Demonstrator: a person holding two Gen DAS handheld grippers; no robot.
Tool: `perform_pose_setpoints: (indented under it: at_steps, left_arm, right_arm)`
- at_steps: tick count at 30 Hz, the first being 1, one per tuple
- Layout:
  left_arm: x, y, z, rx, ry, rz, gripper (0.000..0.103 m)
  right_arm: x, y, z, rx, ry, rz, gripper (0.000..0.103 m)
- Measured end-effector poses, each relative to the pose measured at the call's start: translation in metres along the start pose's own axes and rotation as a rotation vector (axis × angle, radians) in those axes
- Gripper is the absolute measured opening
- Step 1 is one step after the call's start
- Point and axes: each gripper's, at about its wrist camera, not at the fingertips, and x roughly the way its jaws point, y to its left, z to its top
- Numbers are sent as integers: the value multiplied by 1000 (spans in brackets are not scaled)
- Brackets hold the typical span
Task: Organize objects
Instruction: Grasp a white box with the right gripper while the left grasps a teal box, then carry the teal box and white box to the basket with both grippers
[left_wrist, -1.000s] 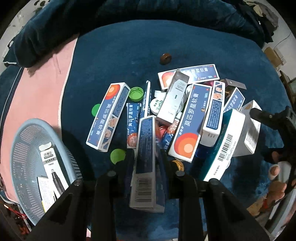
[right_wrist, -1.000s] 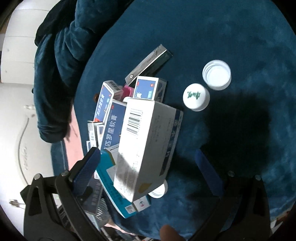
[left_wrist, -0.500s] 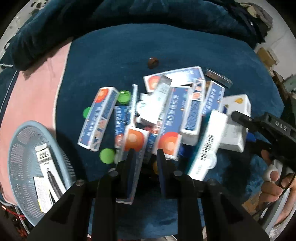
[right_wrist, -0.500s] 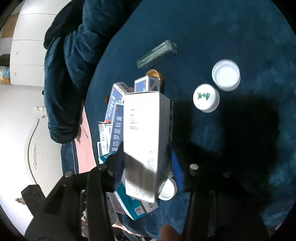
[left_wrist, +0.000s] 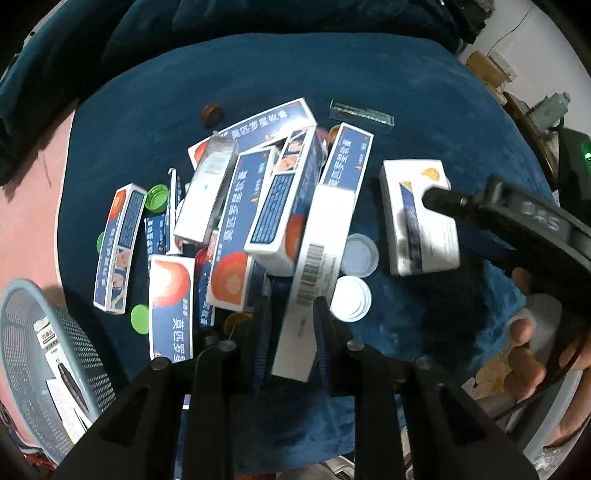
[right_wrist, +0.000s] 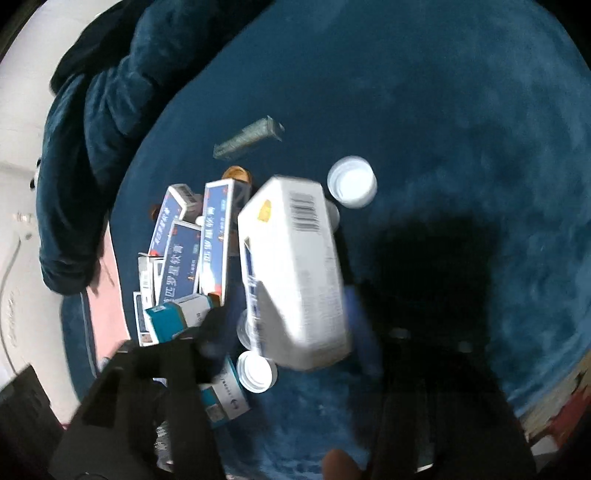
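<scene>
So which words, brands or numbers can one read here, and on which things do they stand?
"莫匹罗星软膏": on the blue ointment boxes.
"DAS": on the right claw, in the left wrist view.
Barcode digits on the white carton and the label on the package in the basket: too small to read.

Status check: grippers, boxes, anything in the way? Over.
Left gripper shut on long barcoded box. Right gripper jaws have just been opening, white carton between them, blurred. White caps crowd both boxes.
</scene>
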Motion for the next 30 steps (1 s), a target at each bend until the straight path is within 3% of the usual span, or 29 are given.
perform_pose_setpoints:
  at_steps: [2, 6, 10, 11, 12, 18, 27, 30]
  left_arm:
    - [-1, -1, 1, -2, -9, 12, 34]
    - [-1, -6, 0, 20, -5, 53, 36]
    - [-1, -13, -2, 50, -4, 78, 43]
    - [1, -16, -2, 55, -4, 78, 44]
    - [2, -17, -2, 58, 0, 75, 45]
    - [15, -27, 4, 68, 17, 47, 61]
    - [39, -47, 5, 138, 83, 67, 63]
    - [43, -42, 7, 120, 90, 54, 63]
  right_arm:
    - [-1, 5, -1, -51, -15, -25, 95]
    - [17, 19, -1, -165, 3, -187, 95]
    - [32, 28, -4, -266, 13, -272, 93]
    - [35, 29, -5, -287, 24, -281, 91]
    - [39, 29, -5, -304, 37, -290, 71]
    - [27, 17, -3, -278, 33, -235, 72]
    - [19, -14, 4, -198, 58, -184, 72]
    - [16, -20, 5, -197, 56, -178, 72]
